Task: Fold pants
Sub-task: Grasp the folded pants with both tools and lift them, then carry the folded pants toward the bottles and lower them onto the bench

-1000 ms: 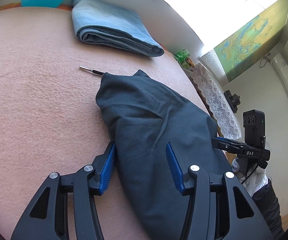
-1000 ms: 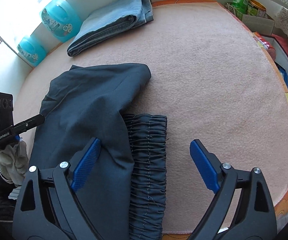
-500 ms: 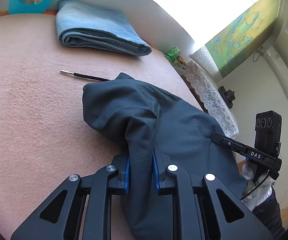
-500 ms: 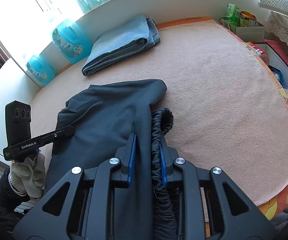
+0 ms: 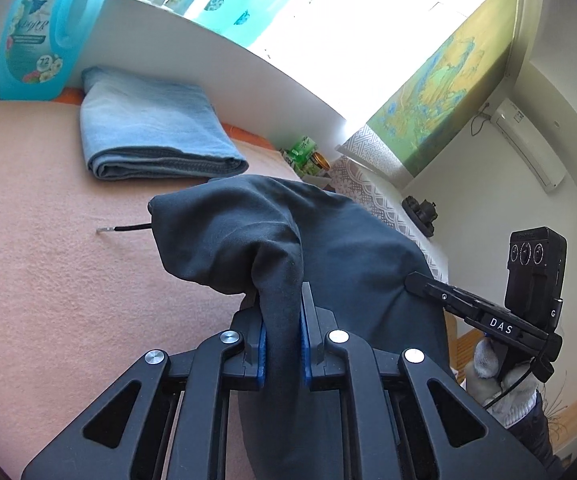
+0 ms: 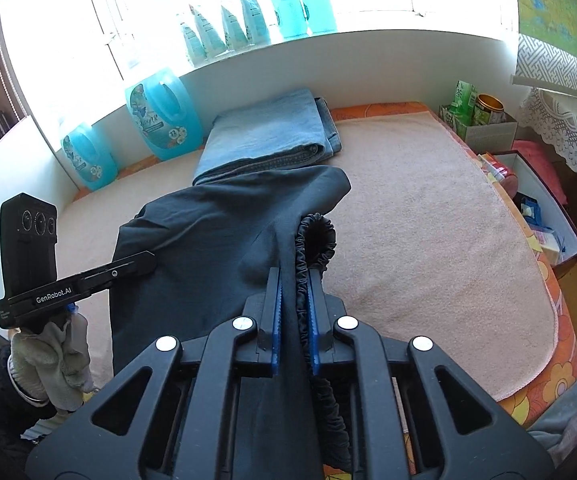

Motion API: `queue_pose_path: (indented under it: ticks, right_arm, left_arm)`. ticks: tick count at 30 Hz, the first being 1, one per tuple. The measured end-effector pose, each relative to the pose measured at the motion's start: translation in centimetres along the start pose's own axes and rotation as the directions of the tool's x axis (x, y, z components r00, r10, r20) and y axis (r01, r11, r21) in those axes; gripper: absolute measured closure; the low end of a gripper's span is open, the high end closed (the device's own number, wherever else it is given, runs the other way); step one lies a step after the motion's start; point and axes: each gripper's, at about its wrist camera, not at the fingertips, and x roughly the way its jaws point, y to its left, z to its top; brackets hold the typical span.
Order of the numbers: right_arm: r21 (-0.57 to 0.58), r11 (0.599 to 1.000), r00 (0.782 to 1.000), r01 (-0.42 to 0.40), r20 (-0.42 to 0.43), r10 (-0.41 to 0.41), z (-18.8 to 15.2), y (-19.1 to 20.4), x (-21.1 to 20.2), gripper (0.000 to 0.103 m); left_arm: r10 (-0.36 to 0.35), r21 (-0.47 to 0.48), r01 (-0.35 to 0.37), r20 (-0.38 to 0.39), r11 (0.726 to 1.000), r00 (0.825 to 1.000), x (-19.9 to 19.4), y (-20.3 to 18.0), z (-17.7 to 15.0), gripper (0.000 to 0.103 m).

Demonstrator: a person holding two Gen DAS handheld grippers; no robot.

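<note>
Dark grey pants [image 5: 344,240] lie bunched on a pink blanket [image 5: 48,280]. My left gripper [image 5: 282,308] has a raised fold of the fabric pinched between its blue pads, and its jaws are still closing. In the right wrist view my right gripper [image 6: 294,284] is also closing, with the pants [image 6: 208,232] and their gathered elastic waistband [image 6: 316,236] squeezed between its pads. Both pinched edges are lifted off the blanket while the rest of the cloth sags between them. A black drawstring tip [image 5: 124,229] pokes out from under the pants.
Folded light-blue jeans [image 5: 152,128] lie at the back of the blanket, below a white sill. Blue detergent bottles [image 6: 160,120] stand by the wall. Open boxes of clutter [image 6: 536,208] sit past the bed's right edge. A gloved hand [image 6: 48,356] holds the left tool.
Both grippers went from open around the pants to pinched on the fabric. Both then rose, lifting the gripped edges off the blanket, the right one higher.
</note>
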Motion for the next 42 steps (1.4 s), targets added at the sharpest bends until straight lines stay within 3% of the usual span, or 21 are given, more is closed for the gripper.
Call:
queue_pose_path:
  ticks: [7,18,26,31,36,40,42]
  right_arm:
    - [-0.037,0.999,0.994,-0.001,0.108,0.005,4.8,2.5,-0.4,0.096]
    - [-0.088,0.996,0.977,0.003,0.211,0.015,14.6,5.6,4.5,0.096]
    - [-0.113,0.994,0.974,0.003,0.227,0.023,20.4,4.9,11.4,0.096]
    - [-0.102,0.995,0.983,0.008,0.184,0.011,22.6,3.0,17.6,0.096]
    - [-0.072,0.997,0.992,0.041,0.121,-0.032,22.5,0.8,23.5,0.096]
    - [-0.040,0.996,0.994,0.078,0.076,-0.075,22.2,-1.0,26.3,0.094]
    - [-0.030,0.991,0.990,0.130,0.064,-0.128,22.1,-1.7,27.1,0.092]
  left_arm:
    - [0.006,0.053,-0.012,0.100,0.999,0.995,-1.3,-1.2,5.4,0.093]
    - [0.051,0.154,-0.085,0.214,0.984,0.976,-1.5,-1.2,14.7,0.093]
    - [0.108,0.168,-0.153,0.248,0.974,0.963,0.9,3.2,20.4,0.093]
    - [0.174,0.144,-0.210,0.227,0.967,0.958,4.1,7.3,22.6,0.093]
    - [0.331,0.163,-0.360,0.182,0.919,0.926,8.0,11.4,23.6,0.092]
    - [0.439,0.170,-0.470,0.191,0.866,0.878,9.5,12.9,23.6,0.085]
    - [0.461,0.165,-0.486,0.166,0.858,0.872,9.7,13.4,23.6,0.075]
